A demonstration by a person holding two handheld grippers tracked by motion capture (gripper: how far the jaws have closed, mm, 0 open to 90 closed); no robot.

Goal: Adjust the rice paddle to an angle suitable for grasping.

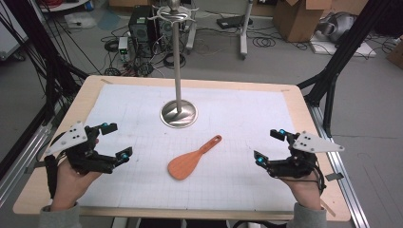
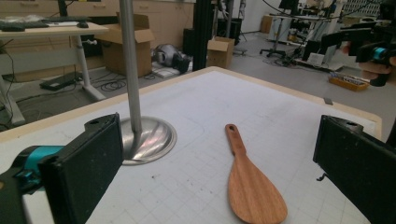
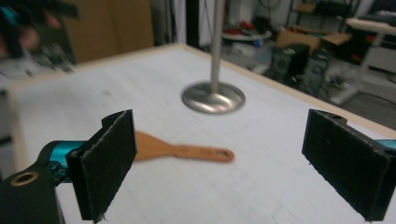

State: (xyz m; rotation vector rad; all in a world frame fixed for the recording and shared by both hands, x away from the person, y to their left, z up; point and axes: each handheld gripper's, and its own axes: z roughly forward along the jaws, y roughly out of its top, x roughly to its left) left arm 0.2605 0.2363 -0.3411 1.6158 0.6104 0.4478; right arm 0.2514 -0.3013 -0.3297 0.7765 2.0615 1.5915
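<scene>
A person's left gripper (image 1: 115, 141) and right gripper (image 1: 269, 146) hover low at the near corners of the table (image 1: 57, 142), jaws spread wide and empty, both aimed inward as if poised to reach. Between the 2 lies a wooden spatula (image 1: 192, 159), flat on the white mat, handle pointing away toward the metal stand (image 1: 178, 113), apparently its hanging place.
</scene>
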